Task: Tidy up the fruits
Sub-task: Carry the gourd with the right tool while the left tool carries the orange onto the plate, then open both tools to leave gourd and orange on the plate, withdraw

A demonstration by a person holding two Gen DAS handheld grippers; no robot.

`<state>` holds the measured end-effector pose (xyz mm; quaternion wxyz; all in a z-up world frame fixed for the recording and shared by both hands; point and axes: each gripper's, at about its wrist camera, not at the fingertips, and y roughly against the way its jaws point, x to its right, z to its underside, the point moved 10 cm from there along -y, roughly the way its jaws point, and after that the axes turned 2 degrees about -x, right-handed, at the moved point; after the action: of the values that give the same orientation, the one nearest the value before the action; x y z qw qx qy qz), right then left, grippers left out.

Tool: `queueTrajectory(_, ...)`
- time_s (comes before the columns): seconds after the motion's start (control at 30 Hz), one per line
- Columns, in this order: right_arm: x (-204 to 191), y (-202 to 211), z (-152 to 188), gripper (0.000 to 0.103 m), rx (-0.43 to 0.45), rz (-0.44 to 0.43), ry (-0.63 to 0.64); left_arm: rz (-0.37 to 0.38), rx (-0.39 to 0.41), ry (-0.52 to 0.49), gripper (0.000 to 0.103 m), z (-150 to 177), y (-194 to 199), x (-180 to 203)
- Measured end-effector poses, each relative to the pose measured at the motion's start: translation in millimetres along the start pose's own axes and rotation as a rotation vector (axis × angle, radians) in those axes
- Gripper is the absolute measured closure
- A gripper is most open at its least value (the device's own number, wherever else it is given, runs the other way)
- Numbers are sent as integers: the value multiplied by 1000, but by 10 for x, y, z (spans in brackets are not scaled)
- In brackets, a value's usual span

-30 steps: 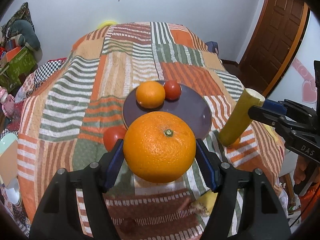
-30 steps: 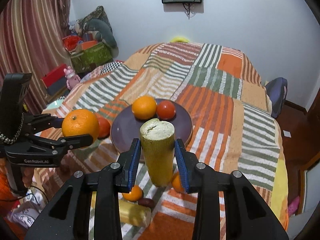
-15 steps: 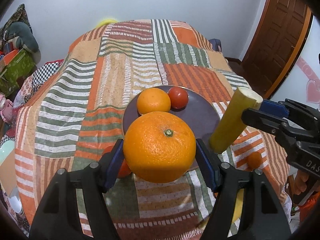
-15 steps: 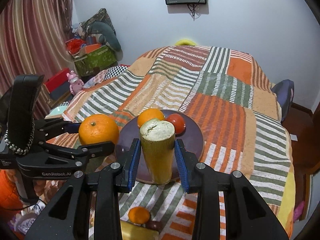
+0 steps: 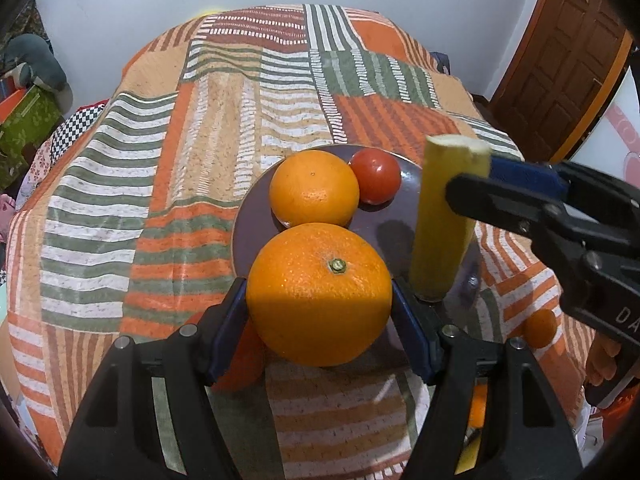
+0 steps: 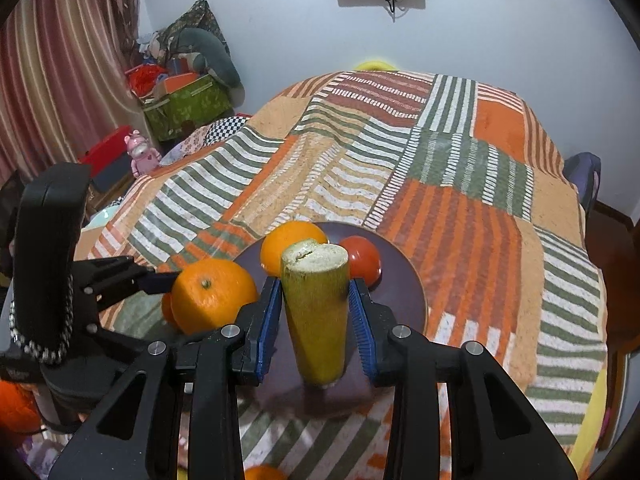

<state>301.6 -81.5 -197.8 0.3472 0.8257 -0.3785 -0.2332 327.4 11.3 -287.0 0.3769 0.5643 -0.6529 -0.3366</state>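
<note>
My left gripper [image 5: 319, 308] is shut on a large orange [image 5: 319, 294], held over the near edge of a dark purple plate [image 5: 408, 172]. The same orange shows in the right wrist view [image 6: 212, 296]. My right gripper [image 6: 316, 316] is shut on an upright yellow-green cut fruit piece [image 6: 316, 312], its lower end at or just above the plate [image 6: 404, 280]. That piece shows in the left wrist view [image 5: 444, 220]. On the plate lie a second orange [image 5: 314, 188] and a red tomato [image 5: 376, 176].
A striped patchwork cloth [image 5: 200, 152] covers the table. A red fruit [image 5: 240, 356] lies under my left gripper, a small orange fruit [image 5: 540, 328] at the right. Boxes and toys [image 6: 180, 100] stand far left, a wooden door [image 5: 560, 60] right.
Both grippers moved forward over the plate with their fruit. The yellow-green piece came down close to the plate's surface and now stands upright.
</note>
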Motion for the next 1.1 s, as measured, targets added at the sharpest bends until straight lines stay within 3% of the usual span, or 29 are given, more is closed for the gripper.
queueTrajectory(0.33,71,-265,-62,72,-41,8,-6,-1,-23,-8,34,-64,-194,-21)
queueTrajectory(0.43,84,-355,-4,84,-75,-2,-7,1,-26,-11,34,-66,-229,-12)
queueTrajectory(0.93,61,-306,82,82,-93,11,10,-5,-60,1,34,-24,-258,-28)
queueTrajectory(1.1,51,-131,110,71,-65,34,12,-1,-61,6,34,25,-139,-26)
